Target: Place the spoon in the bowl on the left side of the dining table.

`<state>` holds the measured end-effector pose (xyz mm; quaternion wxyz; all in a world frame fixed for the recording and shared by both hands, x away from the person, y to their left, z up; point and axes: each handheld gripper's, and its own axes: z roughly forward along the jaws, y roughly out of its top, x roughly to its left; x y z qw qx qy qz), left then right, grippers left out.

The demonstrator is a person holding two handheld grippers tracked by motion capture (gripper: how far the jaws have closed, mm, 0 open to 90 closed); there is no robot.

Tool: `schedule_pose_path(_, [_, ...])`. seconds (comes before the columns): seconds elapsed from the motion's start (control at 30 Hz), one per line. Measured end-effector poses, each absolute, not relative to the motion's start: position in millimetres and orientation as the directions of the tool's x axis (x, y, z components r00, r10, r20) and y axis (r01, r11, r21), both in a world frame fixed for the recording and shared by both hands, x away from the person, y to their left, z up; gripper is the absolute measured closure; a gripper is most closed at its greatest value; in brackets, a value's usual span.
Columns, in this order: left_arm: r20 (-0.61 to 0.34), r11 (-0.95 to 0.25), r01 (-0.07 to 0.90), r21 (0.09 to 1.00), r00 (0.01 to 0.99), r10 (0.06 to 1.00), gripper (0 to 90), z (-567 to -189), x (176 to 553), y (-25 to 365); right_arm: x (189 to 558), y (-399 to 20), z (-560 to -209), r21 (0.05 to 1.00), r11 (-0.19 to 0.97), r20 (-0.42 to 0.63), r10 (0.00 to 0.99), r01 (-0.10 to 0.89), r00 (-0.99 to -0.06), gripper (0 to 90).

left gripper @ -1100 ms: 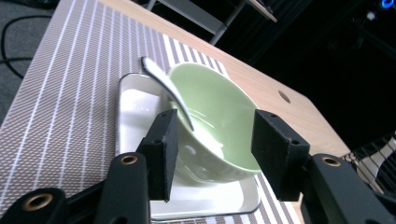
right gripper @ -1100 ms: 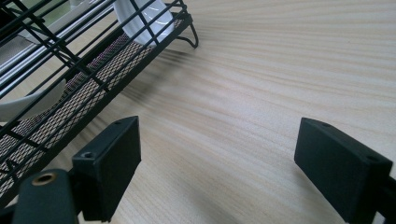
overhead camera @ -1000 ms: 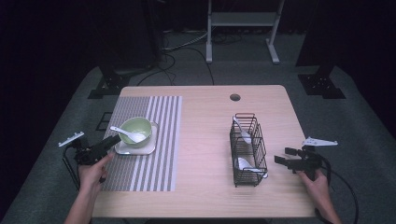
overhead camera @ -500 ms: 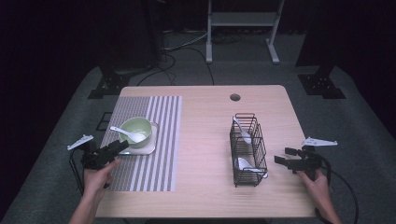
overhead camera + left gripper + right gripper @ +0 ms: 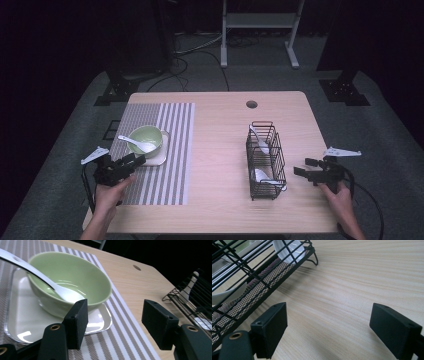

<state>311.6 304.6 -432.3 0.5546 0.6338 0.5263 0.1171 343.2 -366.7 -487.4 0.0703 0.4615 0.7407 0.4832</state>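
A green bowl (image 5: 146,139) (image 5: 75,277) stands on a white square tray (image 5: 159,156) (image 5: 20,322) on the striped placemat (image 5: 170,150). A white spoon (image 5: 136,143) (image 5: 37,275) rests in the bowl with its handle pointing left. My left gripper (image 5: 134,161) (image 5: 115,322) is just in front of the tray, open; its jaws have just been opening and hold nothing. At the right, a black wire rack (image 5: 265,160) (image 5: 249,282) holds white spoons (image 5: 262,176). My right gripper (image 5: 301,166) (image 5: 332,332) hovers open beside the rack, empty.
The wooden table (image 5: 220,150) has a round cable hole (image 5: 251,104) near its far edge. Bare wood lies between the placemat and the rack. A metal stand (image 5: 260,30) and cables are on the floor behind the table.
My left gripper has drawn back from the bowl toward the near edge, and its jaws stand wider. The spoon stays in the bowl. The right gripper has not moved.
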Motion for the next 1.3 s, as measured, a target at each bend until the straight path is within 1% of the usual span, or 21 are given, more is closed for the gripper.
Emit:
schedule_pose_path(0.2, [-0.417,0.121,0.535,0.836,0.476,0.775,32.8,-428,309,285,343,-367,-487,0.781,0.108,0.34,0.752,0.615,-0.564,13.5])
schedule_pose_path(0.3, [-0.419,0.111,0.537,0.836,0.495,0.761,33.0,-427,310,280,343,-367,-487,0.781,0.108,0.34,0.752,0.615,-0.564,13.5])
schedule_pose_path(0.4, [-0.401,0.078,0.533,0.842,0.523,0.752,33.0,-426,309,269,343,-367,-487,0.781,0.107,0.341,0.752,0.615,-0.564,13.6])
schedule_pose_path(1.2, [-0.363,-0.011,0.537,0.844,0.585,0.725,28.6,-429,308,233,343,-367,-487,0.782,0.107,0.341,0.752,0.614,-0.565,13.5])
schedule_pose_path(1.3, [-0.364,-0.016,0.546,0.837,0.58,0.729,24.8,-431,307,227,343,-367,-487,0.782,0.106,0.341,0.751,0.614,-0.565,13.5])
